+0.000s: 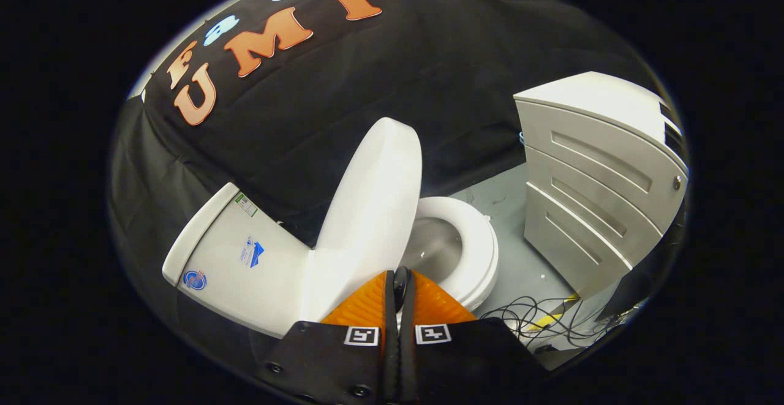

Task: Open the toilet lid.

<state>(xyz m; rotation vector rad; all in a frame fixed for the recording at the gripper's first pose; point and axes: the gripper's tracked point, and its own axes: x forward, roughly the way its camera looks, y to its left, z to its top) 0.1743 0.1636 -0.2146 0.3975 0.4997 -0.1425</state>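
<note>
Toilet lid raised, claw pinched together beneath it

The claw's fingers sit nearly touching, gripping nothing visible, just under the lid's edge, apparently to prop it; the lid stands tilted up between the tank and the exposed seat, beside a drawer cabinet

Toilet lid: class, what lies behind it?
Behind the raised lid stands the tank, then the booth's black cloth. The hinge is hidden. The gripper looks shut just before it.
</note>
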